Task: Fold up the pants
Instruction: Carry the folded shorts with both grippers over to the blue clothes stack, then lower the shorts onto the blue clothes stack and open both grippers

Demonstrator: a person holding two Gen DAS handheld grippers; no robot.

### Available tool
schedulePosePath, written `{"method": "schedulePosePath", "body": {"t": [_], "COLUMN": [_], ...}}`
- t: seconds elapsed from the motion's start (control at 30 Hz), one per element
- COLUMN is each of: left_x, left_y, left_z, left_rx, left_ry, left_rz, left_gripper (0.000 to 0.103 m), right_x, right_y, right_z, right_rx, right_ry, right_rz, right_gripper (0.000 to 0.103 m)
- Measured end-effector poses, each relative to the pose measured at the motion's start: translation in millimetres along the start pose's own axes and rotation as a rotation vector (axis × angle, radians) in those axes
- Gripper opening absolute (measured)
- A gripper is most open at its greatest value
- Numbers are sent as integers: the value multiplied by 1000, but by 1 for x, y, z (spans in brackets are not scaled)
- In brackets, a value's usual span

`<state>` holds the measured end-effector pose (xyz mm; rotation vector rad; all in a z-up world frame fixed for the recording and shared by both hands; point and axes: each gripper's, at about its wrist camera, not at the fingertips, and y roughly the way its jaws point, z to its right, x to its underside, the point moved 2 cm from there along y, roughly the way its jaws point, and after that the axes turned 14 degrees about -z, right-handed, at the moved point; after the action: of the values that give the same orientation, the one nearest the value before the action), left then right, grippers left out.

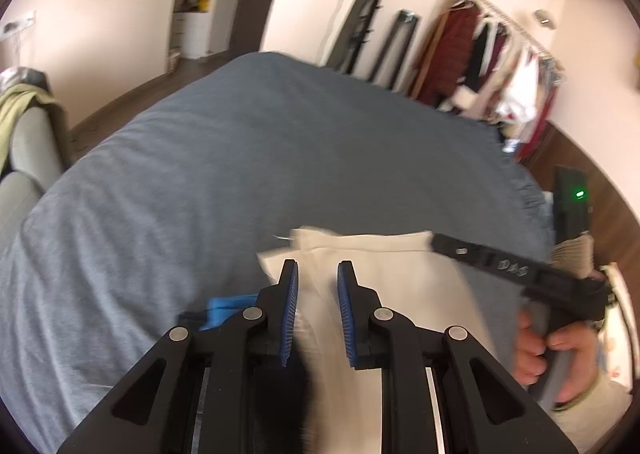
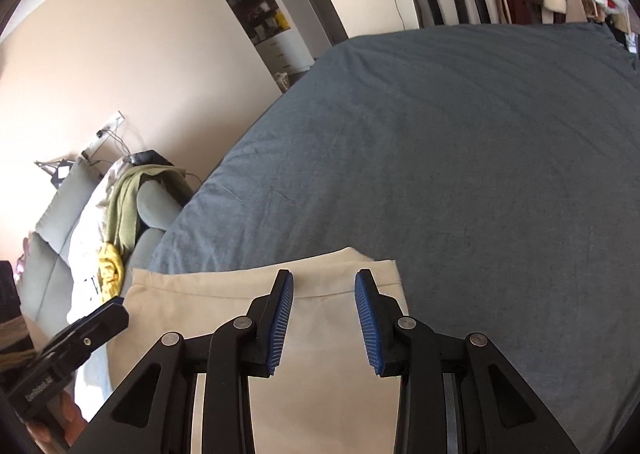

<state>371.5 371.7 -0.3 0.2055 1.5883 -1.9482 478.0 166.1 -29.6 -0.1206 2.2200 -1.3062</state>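
a: what's there to fold?

b: a pair of cream-coloured cotton pants (image 2: 224, 302), lying flat on the blue-grey bed cover.

a: spread right out?

b: no, already doubled over, one layer's edge running just inside the other along the far side.

a: where on the bed?

b: at the near edge. the surface looks smooth; the other view (image 1: 384, 254) is blurred.

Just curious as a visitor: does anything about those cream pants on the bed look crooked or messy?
Slightly. The pants lie mostly flat on the bed, but their far edges don't line up: one layer pokes out past the other.
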Motion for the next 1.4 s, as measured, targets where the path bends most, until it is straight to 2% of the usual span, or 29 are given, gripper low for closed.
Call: {"method": "schedulePosePath", "body": {"t": [0.1,0.2,0.33,0.47,0.57,0.67,0.77,0.87,0.9,1.0,1.1,1.23,1.4], "left_x": [5,8,9,9,8,6,5,7,10,21,36,61,105], "left_y": [12,17,24,23,20,7,-20,-41,-50,-70,-89,-100,-97], "left_z": [-9,-9,-11,-11,-10,-5,1,14,20,35,50,69,101], "left_rx": [-18,-35,-53,-94,-126,-206,-305,-339,-337,-318,-291,-263,-246], "left_ry": [-11,12,21,26,32,35,49,91,101,136,148,137,181], "left_rz": [-24,-24,-32,-32,-32,8,99,138,151,182,201,192,162], "left_gripper": [21,22,24,34,36,35,36,37,39,50,60,71,77], "right_x": [-4,-2,2,1,3,7,10,13,15,25,42,70,125], "right_y": [17,33,42,45,42,31,13,-9,-19,-45,-74,-104,-134], "right_z": [9,15,20,27,29,30,30,29,26,17,4,-11,-10], "right_rx": [39,41,56,86,109,156,235,292,296,278,271,277,321], "right_ry": [50,87,87,93,91,89,103,111,102,79,32,-22,-47], "right_rz": [-51,-93,-109,-119,-121,-100,-73,-33,-9,38,95,168,218], "right_gripper": [34,34,34,34,33,33,34,34,35,51,53,76,81]}}
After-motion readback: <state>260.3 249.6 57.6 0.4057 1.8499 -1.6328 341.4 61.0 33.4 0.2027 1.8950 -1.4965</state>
